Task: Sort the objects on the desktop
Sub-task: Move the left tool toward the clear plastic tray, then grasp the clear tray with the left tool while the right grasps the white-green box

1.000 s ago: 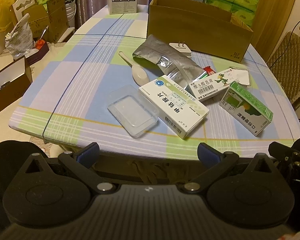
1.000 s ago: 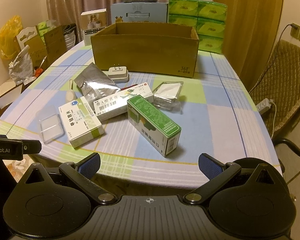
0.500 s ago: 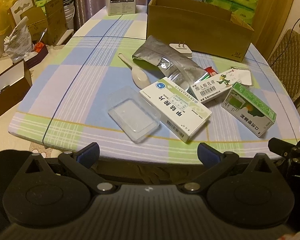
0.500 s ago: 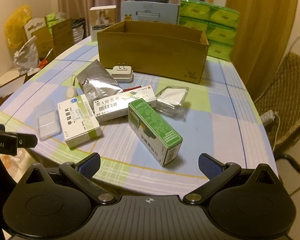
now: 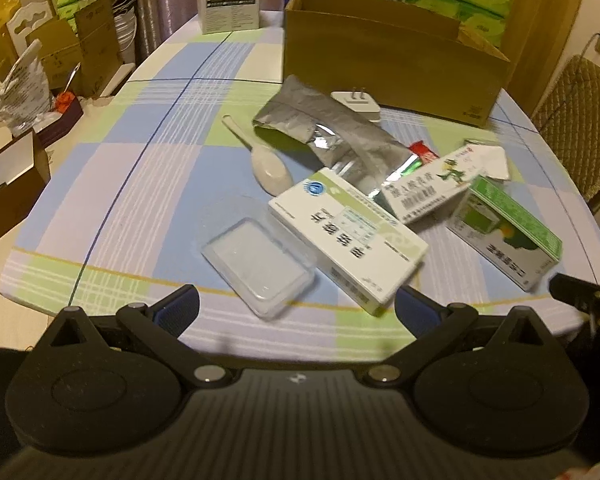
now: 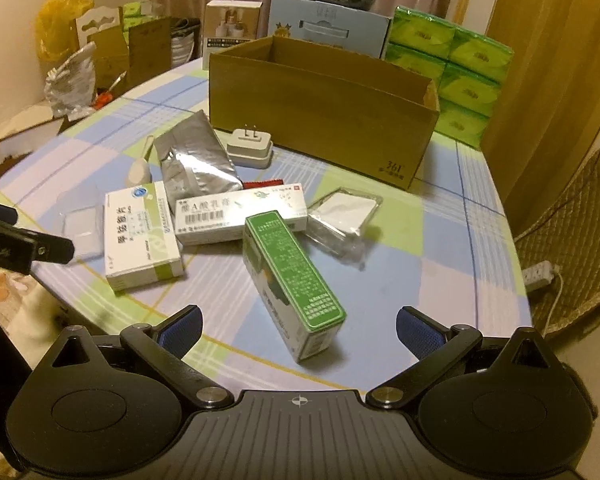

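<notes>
A pile lies on the checked tablecloth: a clear plastic tray [image 5: 258, 260], a white medicine box [image 5: 346, 240], a long white ointment box [image 5: 428, 188], a green box [image 5: 504, 228], a silver foil bag [image 5: 332, 136], a white spoon [image 5: 266, 168] and a plug adapter [image 5: 356, 100]. My left gripper [image 5: 296, 310] is open and empty just before the tray. My right gripper [image 6: 300, 326] is open and empty, its fingers either side of the green box's [image 6: 292, 280] near end. An open cardboard box [image 6: 320, 108] stands behind the pile.
Green tissue packs [image 6: 460, 76] and other boxes [image 6: 324, 28] stand behind the cardboard box. A wicker chair [image 6: 572, 240] is at the right of the table. Cartons and bags [image 5: 40, 64] stand on the floor at the left. A clear wrapped packet [image 6: 344, 216] lies right of the ointment box.
Both grippers have moved forward toward the pile. The objects have not moved.
</notes>
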A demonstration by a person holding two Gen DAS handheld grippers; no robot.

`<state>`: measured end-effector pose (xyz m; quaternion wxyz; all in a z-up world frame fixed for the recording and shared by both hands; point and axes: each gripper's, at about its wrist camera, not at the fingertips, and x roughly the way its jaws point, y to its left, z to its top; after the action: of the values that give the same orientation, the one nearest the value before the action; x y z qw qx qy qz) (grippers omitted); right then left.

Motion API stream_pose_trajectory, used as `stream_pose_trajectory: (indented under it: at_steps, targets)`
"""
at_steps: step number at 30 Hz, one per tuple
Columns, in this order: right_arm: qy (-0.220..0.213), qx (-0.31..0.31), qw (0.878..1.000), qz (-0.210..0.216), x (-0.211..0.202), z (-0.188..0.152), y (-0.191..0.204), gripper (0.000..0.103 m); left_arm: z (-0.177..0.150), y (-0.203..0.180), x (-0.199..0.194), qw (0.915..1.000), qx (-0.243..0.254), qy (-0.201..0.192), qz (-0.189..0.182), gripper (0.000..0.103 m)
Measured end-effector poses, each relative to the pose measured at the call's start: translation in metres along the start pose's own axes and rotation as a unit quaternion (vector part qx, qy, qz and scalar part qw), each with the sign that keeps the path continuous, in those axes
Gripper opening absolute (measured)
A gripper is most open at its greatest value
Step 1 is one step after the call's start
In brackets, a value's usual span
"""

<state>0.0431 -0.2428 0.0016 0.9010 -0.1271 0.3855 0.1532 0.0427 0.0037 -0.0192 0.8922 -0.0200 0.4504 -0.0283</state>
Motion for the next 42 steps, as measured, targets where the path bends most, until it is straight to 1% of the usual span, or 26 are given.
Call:
stream_pose_trajectory:
  at_steps: [2, 3, 4, 6, 10, 14, 19, 24, 29, 31, 36, 42]
  targets:
    - [-0.003, 0.006, 1.0, 0.017, 0.0, 0.0, 0.004, 0.1, 0.003, 0.007, 0.005, 0.9999, -0.002, 0.001, 0.011, 0.102]
    - [-0.005, 0.005, 1.0, 0.027, 0.0, 0.001, 0.006, 0.097, 0.003, 0.009, 0.007, 0.9999, -0.001, 0.0, 0.015, 0.102]
    - [-0.006, 0.002, 0.999, 0.035, 0.001, 0.002, 0.01, 0.091, 0.004, 0.012, 0.009, 0.9998, 0.002, 0.001, 0.02, 0.102]
    - [-0.007, -0.001, 0.999, 0.053, 0.004, 0.005, 0.02, 0.088, 0.006, 0.018, 0.014, 0.9996, 0.002, 0.006, 0.029, 0.102]
    - [-0.002, -0.015, 0.996, 0.092, 0.016, 0.009, 0.039, 0.085, 0.009, 0.025, 0.025, 0.9994, 0.005, 0.019, 0.03, 0.102]
    - [0.009, -0.032, 0.993, 0.111, 0.031, 0.013, 0.055, 0.085, 0.014, 0.027, 0.034, 0.9993, 0.008, 0.025, 0.027, 0.102]
    - [0.021, -0.041, 0.991, 0.124, 0.049, 0.017, 0.064, 0.085, 0.019, 0.03, 0.049, 0.9993, -0.011, 0.032, 0.019, 0.102]
    - [0.032, -0.046, 0.99, 0.129, 0.064, 0.021, 0.069, 0.085, 0.023, 0.033, 0.064, 0.9986, -0.028, 0.041, 0.015, 0.098]
    - [0.037, -0.05, 0.989, 0.134, 0.075, 0.023, 0.074, 0.085, 0.023, 0.041, 0.07, 0.9985, -0.028, 0.045, 0.013, 0.091]
    - [0.037, -0.05, 0.989, 0.135, 0.079, 0.024, 0.076, 0.084, 0.024, 0.045, 0.07, 0.9986, -0.024, 0.044, 0.015, 0.082]
    - [0.035, -0.052, 0.988, 0.139, 0.088, 0.027, 0.084, 0.079, 0.026, 0.054, 0.071, 0.9986, -0.027, 0.039, 0.021, 0.072]
    - [0.031, -0.068, 0.987, 0.142, 0.1, 0.032, 0.094, 0.074, 0.027, 0.056, 0.072, 0.9989, -0.022, 0.034, 0.022, 0.072]
